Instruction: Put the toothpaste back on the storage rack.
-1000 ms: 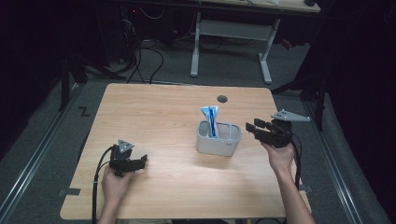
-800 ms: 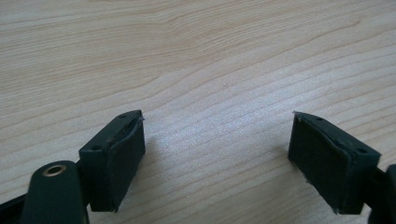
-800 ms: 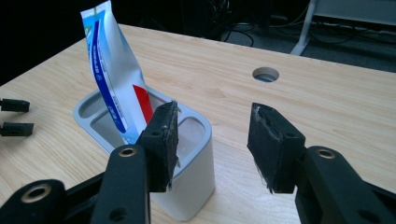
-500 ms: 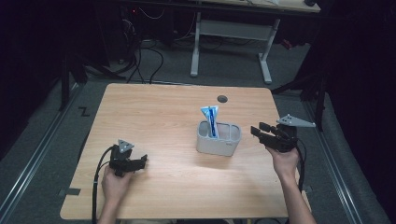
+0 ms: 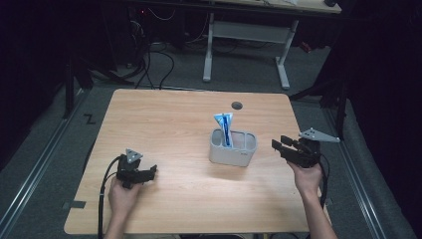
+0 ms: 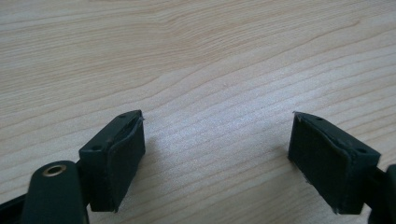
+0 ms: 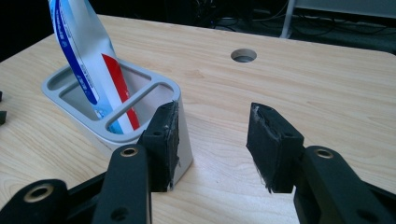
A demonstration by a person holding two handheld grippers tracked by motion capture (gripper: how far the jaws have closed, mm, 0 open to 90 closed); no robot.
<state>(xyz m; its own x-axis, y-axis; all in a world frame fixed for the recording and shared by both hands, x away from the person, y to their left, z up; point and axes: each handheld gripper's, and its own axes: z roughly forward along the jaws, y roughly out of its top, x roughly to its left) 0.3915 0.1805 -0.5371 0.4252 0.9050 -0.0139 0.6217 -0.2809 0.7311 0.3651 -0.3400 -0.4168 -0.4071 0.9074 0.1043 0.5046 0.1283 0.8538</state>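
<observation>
A grey compartment holder [image 5: 239, 157] stands on the wooden table [image 5: 174, 124], right of its middle. A blue, white and red toothpaste tube [image 5: 224, 127] stands upright in the holder's left end. My right gripper [image 5: 279, 146] hovers just right of the holder, jaws open and pointing at it. In the right gripper view the holder [image 7: 184, 140] sits behind the left jaw, the tube [image 7: 84, 51] leans in it, and my right gripper [image 7: 212, 123] has nothing between its jaws. My left gripper [image 5: 151, 173] rests open at the front left. In its own view my left gripper [image 6: 217, 158] spans bare wood.
A round cable hole [image 5: 237, 105] lies in the table behind the holder, also in the right gripper view as the cable hole [image 7: 243, 55]. A white desk frame [image 5: 244, 35] and floor cables stand beyond the far edge. Dark floor surrounds the table.
My right gripper has drifted a little to the right and toward the front edge, away from the holder, sinking slightly. The left gripper, holder and tube have stayed put.
</observation>
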